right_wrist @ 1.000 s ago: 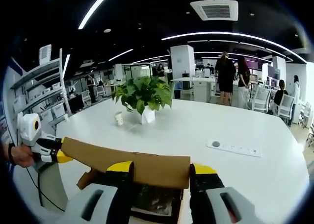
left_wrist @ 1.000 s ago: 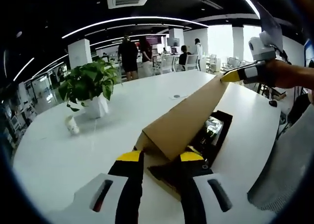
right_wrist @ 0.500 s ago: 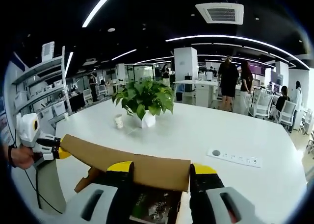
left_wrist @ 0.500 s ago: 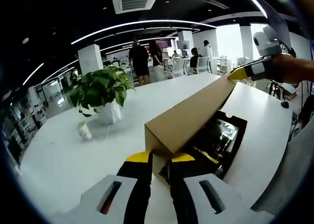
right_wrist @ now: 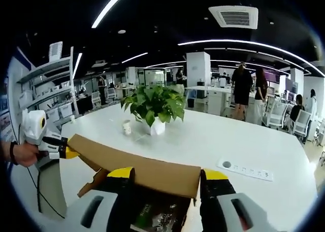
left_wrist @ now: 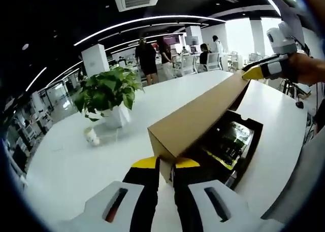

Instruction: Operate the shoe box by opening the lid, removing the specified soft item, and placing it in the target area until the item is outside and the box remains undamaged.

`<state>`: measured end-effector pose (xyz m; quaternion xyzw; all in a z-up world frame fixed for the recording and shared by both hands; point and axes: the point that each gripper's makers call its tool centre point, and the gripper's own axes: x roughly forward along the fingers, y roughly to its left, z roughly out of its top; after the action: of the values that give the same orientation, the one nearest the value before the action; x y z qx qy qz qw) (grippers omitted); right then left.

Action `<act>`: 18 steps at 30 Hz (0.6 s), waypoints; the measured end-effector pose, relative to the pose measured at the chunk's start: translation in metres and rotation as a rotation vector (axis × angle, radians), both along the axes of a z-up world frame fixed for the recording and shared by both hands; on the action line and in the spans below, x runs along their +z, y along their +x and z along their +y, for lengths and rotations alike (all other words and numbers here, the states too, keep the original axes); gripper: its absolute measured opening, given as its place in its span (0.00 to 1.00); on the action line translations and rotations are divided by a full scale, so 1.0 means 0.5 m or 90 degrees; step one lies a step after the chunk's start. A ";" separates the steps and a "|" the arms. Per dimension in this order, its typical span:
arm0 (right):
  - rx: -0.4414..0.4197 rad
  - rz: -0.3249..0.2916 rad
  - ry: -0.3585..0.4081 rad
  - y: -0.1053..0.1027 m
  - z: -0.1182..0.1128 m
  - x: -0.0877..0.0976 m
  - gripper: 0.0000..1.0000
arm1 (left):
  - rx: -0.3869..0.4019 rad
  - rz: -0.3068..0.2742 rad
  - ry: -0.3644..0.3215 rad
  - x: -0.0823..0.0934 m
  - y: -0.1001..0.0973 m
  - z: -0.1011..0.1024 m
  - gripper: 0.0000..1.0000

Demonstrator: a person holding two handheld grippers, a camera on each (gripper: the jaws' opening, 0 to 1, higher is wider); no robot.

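Open-plan office behind, lit by curved ceiling strips, with a long white table (left_wrist: 76, 161) in front. Near its far side, a potted plant (left_wrist: 107, 96) in a white pot, a small paper cup (left_wrist: 92, 136) just beside it. Flush in the tabletop, seen from the right gripper view, a white power-socket strip (right_wrist: 246, 169). Further back, people standing (left_wrist: 147, 59) and others seated among desk chairs.

On the table, the shoe box (left_wrist: 247, 140) — black, open at the top. Raised off it and tilted, the brown cardboard lid (left_wrist: 198, 118), held at both ends. Left gripper (left_wrist: 161, 163): yellow-tipped jaws drawn close, pinching the lid's near corner between them. At the lid's far end, in the same view, the right gripper (left_wrist: 252, 72) with a hand behind it, its yellow tips against the cardboard; closed on the edge, probably, though small and partly hidden there. From the right gripper view, those jaws standing wide to either side of the lid's end wall, grip hard to judge.

Inside the box, a dark crinkled item with yellow-green print (left_wrist: 229, 139) — likely a soft packet, too glossy and shadowed to name. Same contents dim under the lid in the right gripper view (right_wrist: 155, 214). Left gripper at the lid's other end there (right_wrist: 68, 152), a hand behind it.
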<state>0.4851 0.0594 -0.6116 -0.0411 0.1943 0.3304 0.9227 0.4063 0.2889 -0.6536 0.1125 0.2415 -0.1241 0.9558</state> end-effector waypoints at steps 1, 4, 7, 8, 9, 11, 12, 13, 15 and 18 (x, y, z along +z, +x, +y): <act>0.002 -0.001 0.000 -0.001 0.000 0.000 0.50 | 0.000 0.001 -0.001 0.000 0.000 0.000 0.07; 0.009 0.003 0.001 -0.005 -0.004 -0.001 0.50 | -0.003 0.003 0.002 0.000 0.000 -0.001 0.07; 0.010 -0.001 0.002 -0.009 -0.012 -0.003 0.50 | -0.002 0.006 0.000 0.000 0.001 0.000 0.07; 0.008 0.000 0.006 -0.009 -0.016 -0.004 0.51 | -0.001 0.006 0.000 0.001 0.002 0.001 0.07; 0.005 0.000 0.009 -0.009 -0.019 -0.006 0.51 | 0.001 0.007 -0.002 0.001 0.003 0.001 0.07; 0.001 0.000 0.015 -0.009 -0.023 -0.007 0.52 | 0.002 0.008 -0.002 0.000 0.003 0.001 0.07; -0.002 -0.001 0.018 -0.009 -0.026 -0.007 0.52 | 0.003 0.008 -0.005 0.000 0.003 0.001 0.07; -0.003 -0.001 0.020 -0.010 -0.028 -0.006 0.52 | 0.003 0.008 -0.005 0.000 0.004 0.001 0.07; -0.002 -0.003 0.022 -0.011 -0.029 -0.007 0.52 | 0.001 0.009 -0.004 0.000 0.004 0.001 0.07; 0.000 -0.004 0.020 -0.014 -0.031 -0.012 0.51 | 0.002 0.011 -0.007 0.002 0.006 0.002 0.07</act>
<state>0.4781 0.0438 -0.6177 -0.0274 0.1860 0.3331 0.9240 0.4094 0.2900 -0.6527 0.1060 0.2489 -0.1248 0.9546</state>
